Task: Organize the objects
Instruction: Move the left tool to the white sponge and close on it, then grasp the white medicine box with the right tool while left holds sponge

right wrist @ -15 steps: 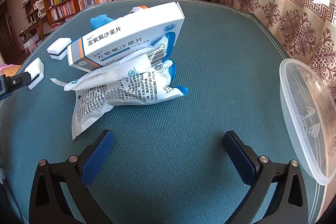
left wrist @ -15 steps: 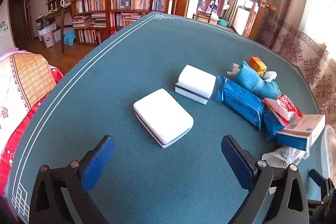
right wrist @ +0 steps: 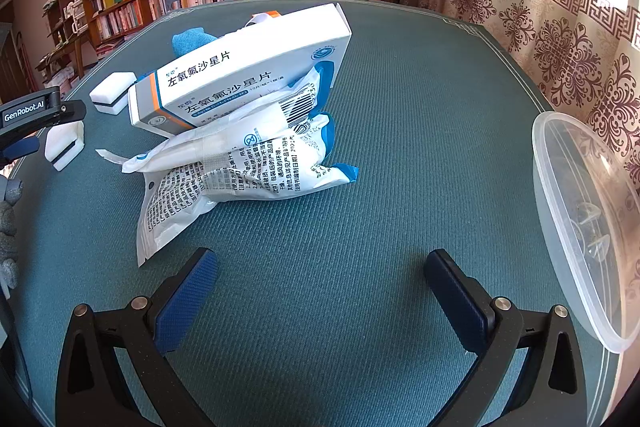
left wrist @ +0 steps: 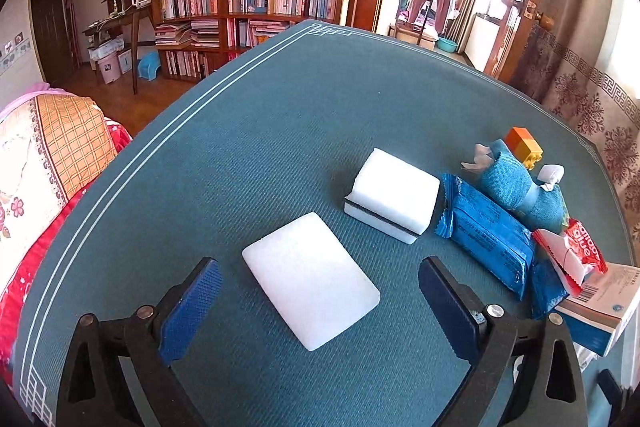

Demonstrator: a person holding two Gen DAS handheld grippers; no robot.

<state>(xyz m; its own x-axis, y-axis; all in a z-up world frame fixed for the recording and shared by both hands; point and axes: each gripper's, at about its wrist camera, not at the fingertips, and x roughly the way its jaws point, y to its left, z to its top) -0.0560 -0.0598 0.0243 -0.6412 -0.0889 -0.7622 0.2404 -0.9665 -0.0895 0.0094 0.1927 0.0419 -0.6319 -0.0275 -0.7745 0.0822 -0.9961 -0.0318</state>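
**Left gripper lined up on near sponge; right gripper idle**

Left gripper (left wrist: 318,301): jaws wide apart, nothing between the pads but the near sponge (left wrist: 310,277), which lies flat on the green table (left wrist: 248,147), its near corner roughly level with the pad tips. Not touched on either side. Judged step: the approach to a first pick, grasp not yet made. Next move calls for dropping lower so the pads straddle the sponge's sides, then closing; it is soft and flat, so a low, square grip looks needed.

Second sponge (left wrist: 394,197), white with a dark band, sits just beyond, to the right. Farther right, a jumbled heap: blue pack (left wrist: 486,233), teal cloth (left wrist: 516,187), orange block (left wrist: 523,143), red-and-white sachet (left wrist: 576,255) reading "glue".

Right gripper (right wrist: 320,301): jaws equally wide, over bare table, holding nothing. Ahead of it a medicine box (right wrist: 244,71), printed 左氧氟沙星片, leans on a crumpled white bag (right wrist: 236,167) with small Chinese print and a barcode. Clear tub (right wrist: 588,223) at the right edge, empty, the likely destination, though the task does not say so. At the far left of this view, a gripper body marked "GenRobot.AI".
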